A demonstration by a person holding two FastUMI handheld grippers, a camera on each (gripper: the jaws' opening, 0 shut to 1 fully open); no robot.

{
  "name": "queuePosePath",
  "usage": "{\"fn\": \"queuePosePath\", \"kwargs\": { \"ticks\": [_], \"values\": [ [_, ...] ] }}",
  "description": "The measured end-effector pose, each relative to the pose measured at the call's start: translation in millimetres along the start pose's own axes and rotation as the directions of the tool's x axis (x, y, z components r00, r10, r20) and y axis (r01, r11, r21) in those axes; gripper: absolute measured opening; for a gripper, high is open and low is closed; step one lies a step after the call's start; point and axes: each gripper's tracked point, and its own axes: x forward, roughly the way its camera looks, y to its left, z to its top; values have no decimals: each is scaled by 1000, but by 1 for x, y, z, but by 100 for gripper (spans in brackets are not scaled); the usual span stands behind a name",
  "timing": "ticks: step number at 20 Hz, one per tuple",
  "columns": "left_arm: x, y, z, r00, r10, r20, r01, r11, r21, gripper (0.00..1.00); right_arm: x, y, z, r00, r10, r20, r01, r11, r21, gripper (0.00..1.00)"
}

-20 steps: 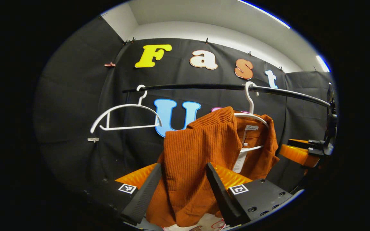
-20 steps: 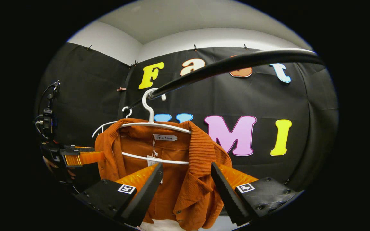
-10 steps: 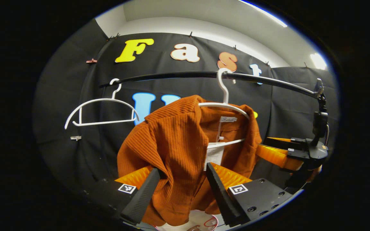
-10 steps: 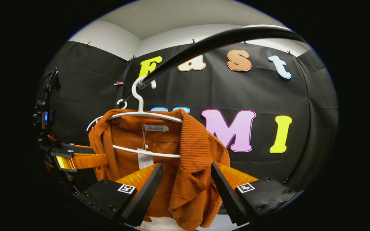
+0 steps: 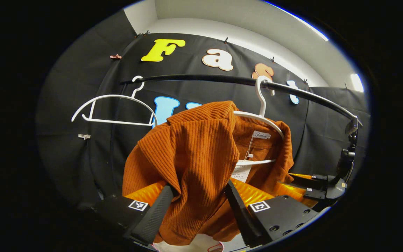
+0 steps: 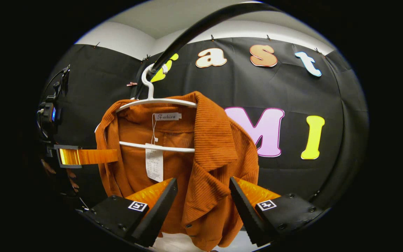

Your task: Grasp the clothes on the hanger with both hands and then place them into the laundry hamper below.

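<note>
A rust-orange ribbed jacket (image 5: 194,164) (image 6: 208,157) hangs on a white hanger (image 5: 261,117) (image 6: 152,101) from a black rail (image 5: 205,79) (image 6: 187,31). In the left gripper view my left gripper (image 5: 196,206) is open, its fingers on either side of the jacket's shoulder and side. In the right gripper view my right gripper (image 6: 201,206) is open too, with the jacket's other front panel between its fingers. The right gripper (image 5: 313,183) also appears at the jacket's far side in the left gripper view, and the left gripper (image 6: 86,156) sits against the jacket's edge in the right gripper view.
An empty white hanger (image 5: 114,110) hangs farther along the rail. A white paper tag (image 6: 154,161) dangles inside the jacket's collar. Something white with a red mark (image 5: 205,245) lies below the jacket's hem.
Both grippers have moved closer to the jacket, which now looks larger and reaches deeper between each pair of fingers. Both stay open.
</note>
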Motion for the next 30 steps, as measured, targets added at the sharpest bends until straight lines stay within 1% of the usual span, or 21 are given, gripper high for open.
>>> {"fn": "queuePosePath", "kwargs": {
  "ticks": [2,3,4,7,9,10,11,12,13,14,15,16,18,19,21,22,24,26,27,28,30],
  "values": [
    [9,-2,-8,1000,7,-13,-7,1000,-20,90,11,0,-6,1000,-5,-8,5,1000,13,97],
    [12,-1,-14,1000,14,-20,-15,999,-30,96,17,1,-9,1000,-7,-14,7,1000,21,97],
    [14,1,-21,999,21,-32,-23,998,-52,92,24,-2,-10,1000,-12,-16,13,999,30,97],
    [18,-9,-26,999,30,-20,-33,984,-173,92,46,-19,-7,998,-69,-11,69,997,46,98],
    [20,0,-30,996,85,1,-84,980,-181,92,56,-32,-4,994,-105,0,105,993,61,98],
    [22,9,-40,992,123,-19,-124,977,-171,92,61,-29,-4,997,-78,-8,79,993,86,98],
    [24,15,-52,988,143,-64,-152,973,-172,92,65,-33,-5,996,-91,-17,92,991,99,91],
    [25,14,-57,986,143,-82,-156,969,-190,93,70,-40,-1,994,-109,-3,108,989,101,77],
    [24,9,-51,988,142,-62,-152,965,-216,93,74,-42,2,994,-108,1,107,990,95,62],
    [20,6,-40,990,142,-19,-142,962,-233,92,77,-44,0,994,-107,-4,107,991,84,59],
    [20,6,-29,988,151,20,-142,961,-238,90,76,-42,-2,996,-94,-8,95,993,76,60],
    [25,10,-25,984,176,35,-163,959,-234,89,76,-39,-4,997,-72,-15,73,995,73,60],
    [39,21,-34,980,197,-24,-198,957,-210,89,80,-33,-4,999,-19,-27,20,997,72,57],
    [41,28,-40,975,216,-57,-223,954,-201,80,78,-33,-10,999,-10,-40,12,998,64,58],
    [30,34,-38,969,239,-56,-245,947,-208,41,73,-29,-5,998,49,-46,-46,996,71,17],
    [28,33,-34,972,230,-46,-235,950,-204,21,72,-24,-6,994,100,-53,-95,991,89,18],
    [22,32,-33,972,222,-82,-234,955,-182,14,69,-9,3,976,215,-26,-206,959,193,18],
    [9,25,-28,974,199,-112,-215,963,-163,14,54,8,33,941,329,74,-335,889,312,18],
    [2,19,-22,976,184,-118,-201,967,-157,13,41,15,53,920,368,132,-391,854,344,18],
    [-5,13,-15,979,168,-115,-184,971,-150,12,33,19,68,904,390,174,-427,833,351,18],
    [-15,-3,1,988,120,-94,-134,979,-154,12,30,23,79,880,423,215,-474,811,343,18]
  ]
}}
